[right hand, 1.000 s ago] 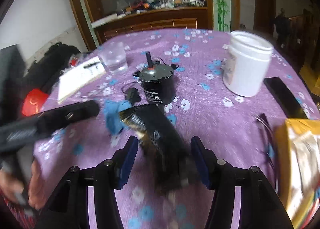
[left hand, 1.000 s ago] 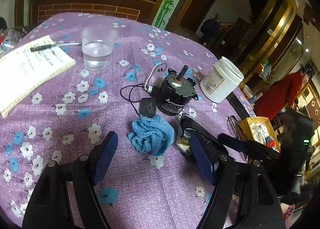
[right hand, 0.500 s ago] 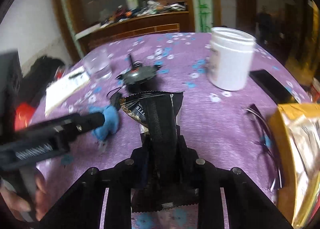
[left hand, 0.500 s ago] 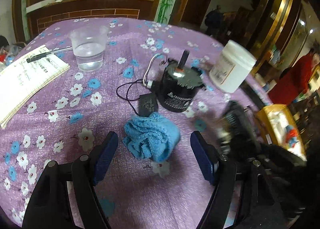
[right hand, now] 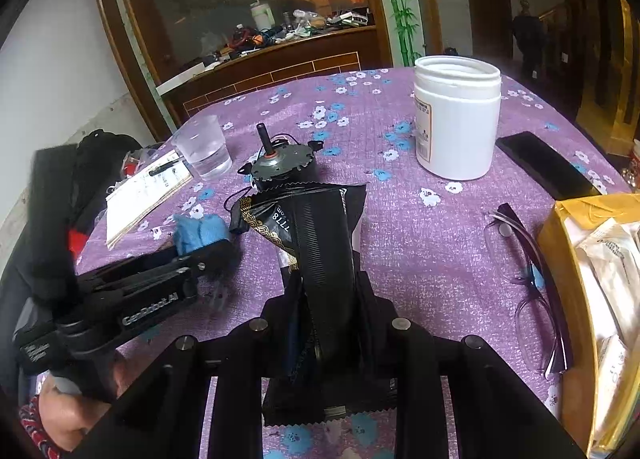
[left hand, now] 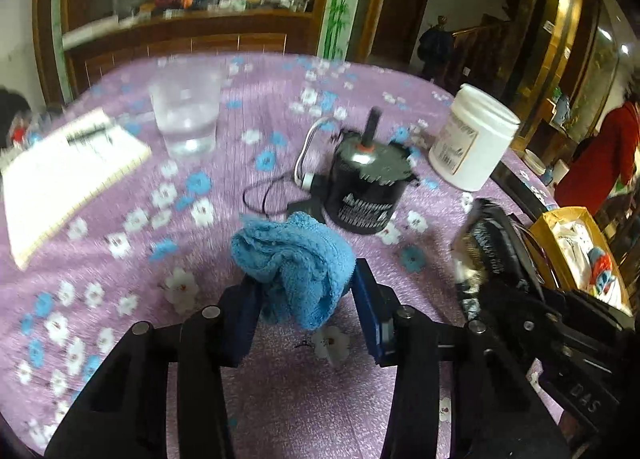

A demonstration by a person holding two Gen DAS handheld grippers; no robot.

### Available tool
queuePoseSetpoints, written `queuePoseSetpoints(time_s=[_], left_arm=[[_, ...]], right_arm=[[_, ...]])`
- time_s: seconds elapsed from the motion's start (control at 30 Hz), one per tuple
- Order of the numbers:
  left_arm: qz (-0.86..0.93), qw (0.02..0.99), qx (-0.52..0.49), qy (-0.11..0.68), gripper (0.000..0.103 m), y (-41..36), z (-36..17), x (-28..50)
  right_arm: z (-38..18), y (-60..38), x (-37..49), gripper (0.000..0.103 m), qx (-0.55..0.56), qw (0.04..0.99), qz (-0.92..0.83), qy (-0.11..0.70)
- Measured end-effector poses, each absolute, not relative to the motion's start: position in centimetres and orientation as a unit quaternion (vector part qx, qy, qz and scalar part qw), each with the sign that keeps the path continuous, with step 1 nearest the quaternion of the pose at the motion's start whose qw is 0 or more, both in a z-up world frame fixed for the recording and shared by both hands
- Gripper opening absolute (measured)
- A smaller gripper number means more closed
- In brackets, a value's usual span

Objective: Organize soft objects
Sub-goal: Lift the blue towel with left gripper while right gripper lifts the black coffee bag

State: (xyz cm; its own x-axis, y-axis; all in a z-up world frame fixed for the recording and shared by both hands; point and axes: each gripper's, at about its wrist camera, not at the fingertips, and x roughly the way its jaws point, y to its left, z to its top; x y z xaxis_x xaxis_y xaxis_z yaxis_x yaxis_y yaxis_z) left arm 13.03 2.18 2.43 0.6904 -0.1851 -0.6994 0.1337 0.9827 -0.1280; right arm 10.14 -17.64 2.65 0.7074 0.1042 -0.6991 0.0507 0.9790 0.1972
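Left gripper [left hand: 304, 295]: jaws have just been closing and now pinch the blue cloth [left hand: 294, 259], bunched between them, so it can be lifted off the purple tablecloth [left hand: 120, 299].
Right gripper [right hand: 328, 299]: jaws clenched on the black packet [right hand: 320, 243], which sticks up and forward, clear of the motor [right hand: 280, 167].
Gold box [right hand: 560, 259]: judged the likely place for both, at far right.
Hard to see: left view blurred; the box is cut off by the frame edge.

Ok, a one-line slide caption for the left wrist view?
Left gripper closing on the blue cloth on the floral tablecloth, small motor just behind.
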Motion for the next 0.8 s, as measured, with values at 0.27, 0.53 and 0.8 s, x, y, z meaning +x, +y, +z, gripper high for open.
queuePoseSetpoints(time_s=[0.27, 0.53, 0.8], left_arm=[[-0.057, 0.942, 0.047, 0.328, 0.042, 0.0, 3.8, 11.3], [-0.035, 0.95, 0.084, 0.299, 0.042, -0.8, 4.3, 10.3], [-0.025, 0.954, 0.096, 0.282, 0.042, -1.0, 4.7, 9.6]], right_arm=[[2.7, -17.6, 10.0, 0.026, 0.086, 0.923, 0.003, 0.375], [2.8, -17.7, 10.0, 0.026, 0.086, 0.925, -0.004, 0.37], [2.7, -17.7, 10.1, 0.026, 0.083, 0.926, -0.009, 0.369]])
